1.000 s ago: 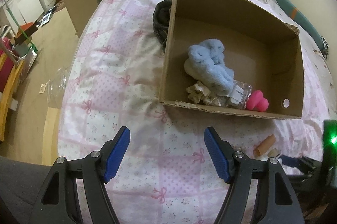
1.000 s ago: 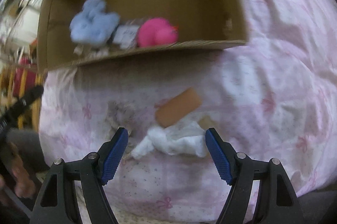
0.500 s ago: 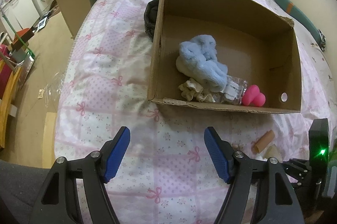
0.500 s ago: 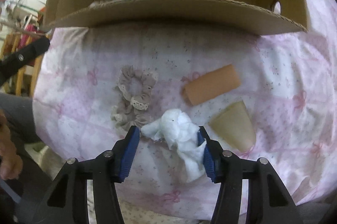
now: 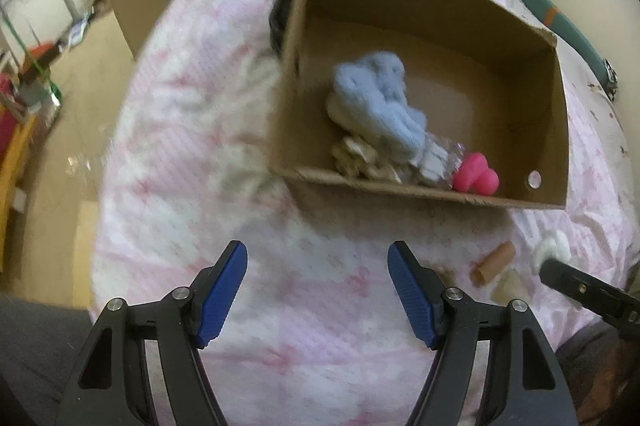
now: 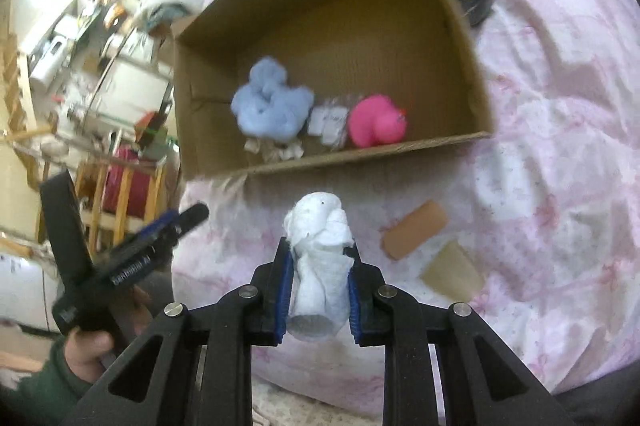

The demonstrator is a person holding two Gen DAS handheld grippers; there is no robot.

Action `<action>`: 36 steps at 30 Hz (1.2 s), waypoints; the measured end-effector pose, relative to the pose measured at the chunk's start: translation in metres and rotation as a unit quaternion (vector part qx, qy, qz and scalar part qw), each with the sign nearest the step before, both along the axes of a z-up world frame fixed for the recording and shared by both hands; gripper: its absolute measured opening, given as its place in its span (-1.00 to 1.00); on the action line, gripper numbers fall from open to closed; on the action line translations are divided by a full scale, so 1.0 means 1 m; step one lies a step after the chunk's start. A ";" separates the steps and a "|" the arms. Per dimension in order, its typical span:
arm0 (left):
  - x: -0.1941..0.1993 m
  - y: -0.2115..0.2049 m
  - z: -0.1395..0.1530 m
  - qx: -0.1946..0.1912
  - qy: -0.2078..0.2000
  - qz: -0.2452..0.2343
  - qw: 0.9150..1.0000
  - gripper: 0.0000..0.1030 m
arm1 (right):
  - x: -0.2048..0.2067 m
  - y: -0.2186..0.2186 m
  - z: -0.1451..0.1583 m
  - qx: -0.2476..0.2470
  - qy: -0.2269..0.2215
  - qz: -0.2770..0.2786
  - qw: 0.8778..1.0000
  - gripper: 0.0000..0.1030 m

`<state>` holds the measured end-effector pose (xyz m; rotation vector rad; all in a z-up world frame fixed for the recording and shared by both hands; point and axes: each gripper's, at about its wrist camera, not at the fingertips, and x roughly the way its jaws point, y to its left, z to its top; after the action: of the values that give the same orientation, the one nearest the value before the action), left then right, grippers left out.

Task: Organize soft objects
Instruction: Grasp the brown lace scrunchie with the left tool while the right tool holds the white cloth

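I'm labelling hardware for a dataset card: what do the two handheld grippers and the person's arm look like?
Both the left gripper and the right gripper have black angular frames with silver pivot screws and blue ribbed finger pads. The left unit's body carries white lettering, too blurred to read. The hand gripping it wears a dark green sleeve.

Matt brown corrugated cardboard box (image 6: 460, 38) on a soft cotton bedsheet (image 5: 192, 114) printed with pink bows. Inside it, a fluffy blue plush cloth (image 6: 272, 104), crinkled clear plastic wrap (image 6: 330, 124) and a smooth, slightly glossy pink rubber duck (image 6: 376, 122). Right gripper (image 6: 316, 290), matt black plastic with ribbed blue rubber pads and shiny metal rivets, squeezes a white, woolly cloth bundle (image 6: 320, 242)
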<state>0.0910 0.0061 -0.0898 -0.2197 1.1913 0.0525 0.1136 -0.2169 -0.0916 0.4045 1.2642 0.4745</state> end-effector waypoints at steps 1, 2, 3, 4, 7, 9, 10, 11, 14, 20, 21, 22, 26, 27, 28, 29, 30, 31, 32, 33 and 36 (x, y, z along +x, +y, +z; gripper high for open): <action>0.000 -0.006 -0.004 -0.014 0.012 0.000 1.000 0.36 | -0.001 -0.002 -0.001 -0.011 -0.001 -0.007 1.000 -0.51; 0.000 -0.013 -0.009 -0.028 0.026 -0.001 0.999 0.36 | 0.001 -0.003 0.000 -0.022 -0.006 -0.014 1.000 -0.51; 0.000 -0.023 -0.015 -0.041 0.039 -0.004 0.998 0.36 | 0.000 -0.001 0.002 -0.033 -0.014 -0.018 0.999 -0.51; 0.000 -0.033 -0.020 -0.050 0.049 -0.008 0.998 0.36 | 0.000 -0.001 0.004 -0.040 -0.021 -0.021 0.999 -0.51; -0.001 -0.064 -0.038 -0.056 0.084 -0.029 0.994 0.36 | -0.001 -0.010 0.005 -0.041 -0.032 -0.040 0.998 -0.51; 0.000 -0.079 -0.050 -0.051 0.099 -0.035 0.993 0.36 | 0.005 -0.019 0.005 -0.039 -0.022 -0.054 0.998 -0.51; 0.001 -0.086 -0.058 -0.044 0.107 -0.037 0.993 0.36 | 0.008 -0.020 0.000 -0.039 -0.018 -0.060 0.997 -0.51; 0.003 -0.091 -0.065 -0.034 0.115 -0.040 0.992 0.36 | 0.009 -0.024 -0.003 -0.039 -0.014 -0.068 0.997 -0.51; 0.005 -0.098 -0.078 -0.005 0.125 -0.039 0.991 0.30 | 0.006 -0.033 -0.001 -0.031 -0.012 -0.079 0.996 -0.51; 0.006 -0.089 -0.080 0.033 0.123 -0.034 0.991 -0.59 | 0.005 -0.032 0.001 -0.025 -0.016 -0.074 0.997 -0.51; 0.008 -0.085 -0.080 0.034 0.128 -0.035 0.991 -0.71 | 0.005 -0.031 0.001 -0.025 -0.016 -0.072 0.997 -0.51; 0.009 -0.080 -0.080 0.026 0.131 -0.035 0.990 -0.73 | 0.005 -0.031 0.002 -0.025 -0.017 -0.071 0.997 -0.51; 0.010 -0.062 -0.076 0.055 0.128 -0.037 0.989 -0.75 | 0.007 -0.026 0.001 -0.023 -0.018 -0.066 0.997 -0.51; 0.009 -0.055 -0.075 0.060 0.129 -0.035 0.989 -0.75 | 0.007 -0.026 0.001 -0.024 -0.018 -0.065 0.997 -0.51; 0.008 -0.048 -0.076 0.062 0.130 -0.030 0.989 -0.75 | 0.007 -0.025 0.001 -0.024 -0.017 -0.063 0.998 -0.51; 0.008 -0.040 -0.075 0.064 0.130 -0.024 0.989 -0.75 | 0.006 -0.024 0.001 -0.025 -0.017 -0.061 0.998 -0.51; 0.007 -0.028 -0.074 0.068 0.130 -0.014 0.989 -0.75 | 0.006 -0.023 0.001 -0.025 -0.017 -0.059 0.998 -0.51; 0.006 -0.020 -0.073 0.071 0.131 -0.005 0.989 -0.75 | 0.006 -0.022 0.001 -0.025 -0.017 -0.057 0.998 -0.51; 0.006 -0.008 -0.073 0.073 0.132 0.006 0.988 -0.75 | 0.006 -0.020 0.001 -0.026 -0.017 -0.055 0.998 -0.51; 0.005 -0.001 -0.072 0.075 0.134 0.014 0.988 -0.75 | 0.006 -0.019 0.001 -0.027 -0.017 -0.052 0.998 -0.51; 0.004 0.026 -0.068 0.074 0.138 0.042 0.987 -0.76 | 0.006 -0.013 0.001 -0.031 -0.018 -0.044 0.998 -0.51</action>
<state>0.0954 0.0318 -0.1582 -0.1350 1.4463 0.2512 0.1199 -0.2301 -0.0905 0.3960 1.2174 0.3652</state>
